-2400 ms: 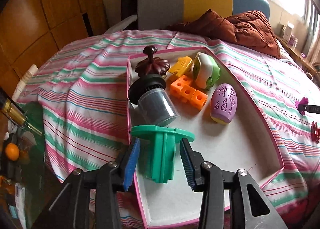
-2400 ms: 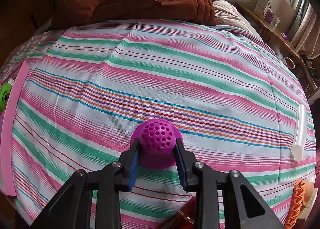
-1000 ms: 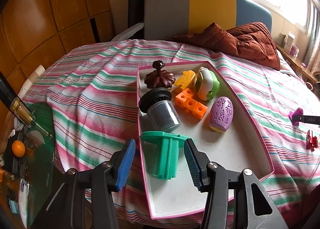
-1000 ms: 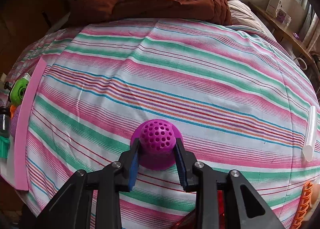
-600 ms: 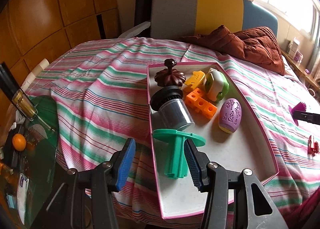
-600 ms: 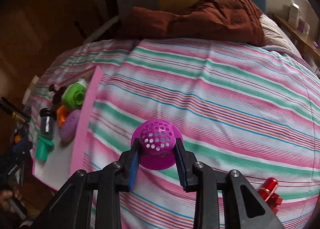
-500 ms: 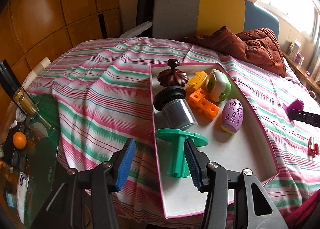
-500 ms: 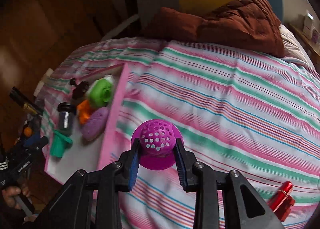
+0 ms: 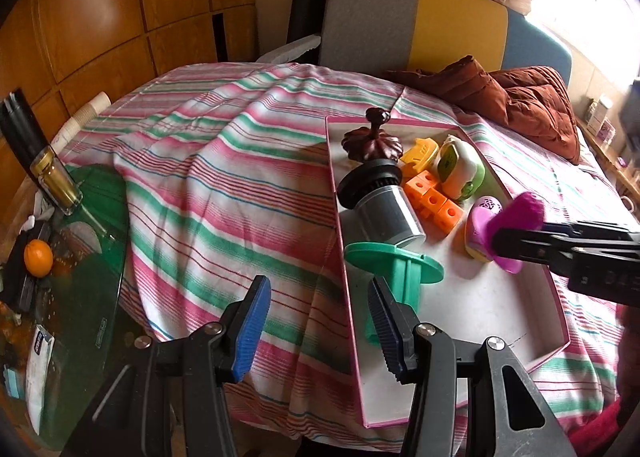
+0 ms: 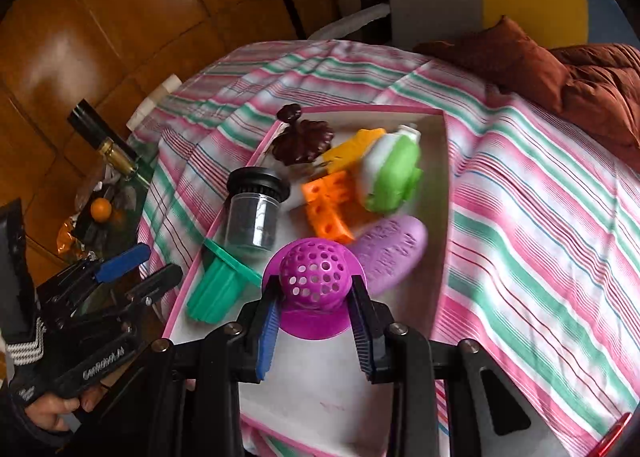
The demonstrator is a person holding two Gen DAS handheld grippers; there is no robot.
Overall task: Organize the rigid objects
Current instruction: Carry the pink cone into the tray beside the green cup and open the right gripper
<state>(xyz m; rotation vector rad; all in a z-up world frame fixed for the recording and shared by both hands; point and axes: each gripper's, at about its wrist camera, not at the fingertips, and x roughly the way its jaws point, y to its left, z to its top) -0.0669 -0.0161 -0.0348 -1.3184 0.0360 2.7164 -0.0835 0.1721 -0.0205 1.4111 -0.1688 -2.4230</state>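
While the striped bedspread point(image 9: 224, 177) fills most of both views, the work sits in the pink-rimmed tray point(image 10: 445, 161) on top of it. Tray already holds a clear jar with black cap point(image 10: 253, 213), green-and-white toy point(image 10: 394, 177), lilac egg-shaped piece point(image 10: 390, 251), orange block strip point(image 10: 328, 209), teal flanged spool point(image 10: 218, 281), brown knobbed lid point(image 10: 302, 139), yellow piece point(image 10: 352, 151).

Right gripper point(image 10: 314, 323): jaws clamped on the magenta perforated dome point(image 10: 314, 277), carried above the tray's bare near end, next to the lilac piece. Left gripper point(image 9: 316, 325): jaws apart, nothing between them, hovering off the tray's left edge beside the spool.

Handling, judged: dome looks like light, stiff plastic, thin-walled and full of holes; the round cap could slip under the pads. Current hold across the dome just above its flange looks right. Low breakage risk; may roll if dropped on its side.

View differences: right wrist shows the person's hand point(image 10: 48, 413) on the left gripper and the dome's hole pattern. Left wrist shows the dome only side-on and blurred, plus a bottle point(image 9: 48, 165) and an orange point(image 9: 38, 257) on a glass table.
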